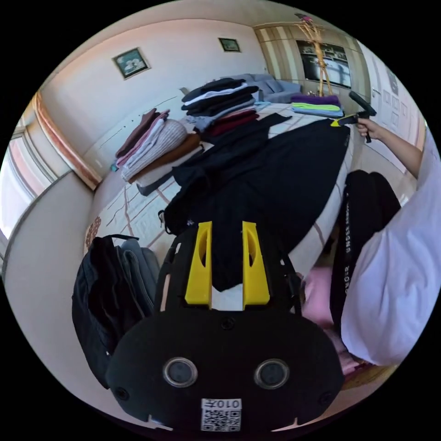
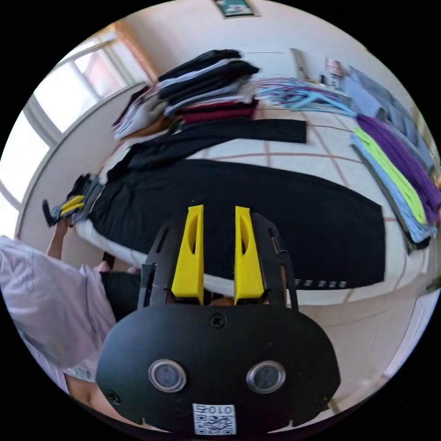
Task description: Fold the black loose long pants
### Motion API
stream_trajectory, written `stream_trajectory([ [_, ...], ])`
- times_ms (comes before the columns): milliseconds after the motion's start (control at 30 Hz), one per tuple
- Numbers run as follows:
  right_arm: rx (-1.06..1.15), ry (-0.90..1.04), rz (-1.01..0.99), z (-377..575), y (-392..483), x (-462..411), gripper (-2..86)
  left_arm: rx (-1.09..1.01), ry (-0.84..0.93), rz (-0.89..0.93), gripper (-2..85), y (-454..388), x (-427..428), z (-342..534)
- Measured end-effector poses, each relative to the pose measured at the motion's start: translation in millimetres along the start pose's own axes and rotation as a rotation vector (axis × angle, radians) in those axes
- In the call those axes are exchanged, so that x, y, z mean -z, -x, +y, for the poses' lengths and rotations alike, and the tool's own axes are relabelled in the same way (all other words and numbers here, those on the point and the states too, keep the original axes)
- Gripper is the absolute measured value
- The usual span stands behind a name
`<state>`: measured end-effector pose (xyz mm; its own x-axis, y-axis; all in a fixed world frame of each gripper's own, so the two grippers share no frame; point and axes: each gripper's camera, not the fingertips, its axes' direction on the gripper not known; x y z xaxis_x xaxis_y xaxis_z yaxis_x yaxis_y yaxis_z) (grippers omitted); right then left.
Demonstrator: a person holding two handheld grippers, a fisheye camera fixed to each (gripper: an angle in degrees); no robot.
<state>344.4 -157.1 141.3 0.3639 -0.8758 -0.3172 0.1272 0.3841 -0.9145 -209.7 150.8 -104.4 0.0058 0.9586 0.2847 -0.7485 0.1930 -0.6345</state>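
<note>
We hold one two-jaw gripper in each hand over a bed covered by a pale quilt with thin reddish lines (image 2: 321, 142). One pair of black loose long pants (image 2: 257, 211) lies spread flat along the near side of that quilt, its length running from one gripper to the other.

The left gripper (image 1: 227, 229) hangs with its two yellow jaws a narrow gap apart, nothing between them, just above one end of the pants (image 1: 275, 183). In the right gripper view the right gripper (image 2: 216, 216) shows the same narrow gap with nothing held, poised above the long edge of the pants near the bed's side. Each gripper also appears small in the other's view, at the far end of the pants; there we cannot tell how the jaws stand.

A second black garment (image 2: 220, 133) lies stretched beyond the pants, between them and the stacks. We count three stacks of folded clothes on the bed: one dark stack of black, grey and maroon pieces (image 2: 211, 87), one of pink, striped and brown pieces (image 1: 156, 147), and one low stack of purple, lime-green and pale blue pieces (image 2: 399, 179). A bundle of blue plastic hangers (image 2: 298, 94) sits behind. A dark crumpled heap of clothes (image 1: 110, 294) lies at the bed's corner beside the left gripper.

Two framed pictures (image 1: 131, 62) hang on the wall. Neither the white writing down the person's black trouser leg (image 1: 347, 239) nor the gripper's code label can be read.
</note>
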Motion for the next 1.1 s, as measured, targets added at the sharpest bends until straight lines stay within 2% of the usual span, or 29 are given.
stream_trajectory([
  [100, 0.161, 0.009, -0.151, 17, 77, -34, 11.4, -0.095, 0.025, 0.031, 11.4, -48, 7, 17],
  [267, 0.371, 0.025, -0.19, 33, 176, -74, 12.0, -0.234, 0.152, 0.002, 12.9, -82, -13, 20],
  [433, 0.559, 0.028, -0.099, 48, 243, -84, 12.9, -0.31, 0.225, -0.015, 13.6, -85, -34, 23],
  [600, 0.73, 0.031, 0.031, 60, 304, -108, 13.3, -0.372, 0.216, -0.019, 12.7, -94, -42, 11],
  [867, 0.816, 0.092, 0.134, 65, 333, -144, 10.8, -0.462, 0.224, -0.008, 7.4, -104, -38, -5],
  [1100, 0.791, 0.056, 0.085, 68, 321, -119, 4.5, -0.486, 0.234, -0.011, 3.7, -104, -21, -18],
])
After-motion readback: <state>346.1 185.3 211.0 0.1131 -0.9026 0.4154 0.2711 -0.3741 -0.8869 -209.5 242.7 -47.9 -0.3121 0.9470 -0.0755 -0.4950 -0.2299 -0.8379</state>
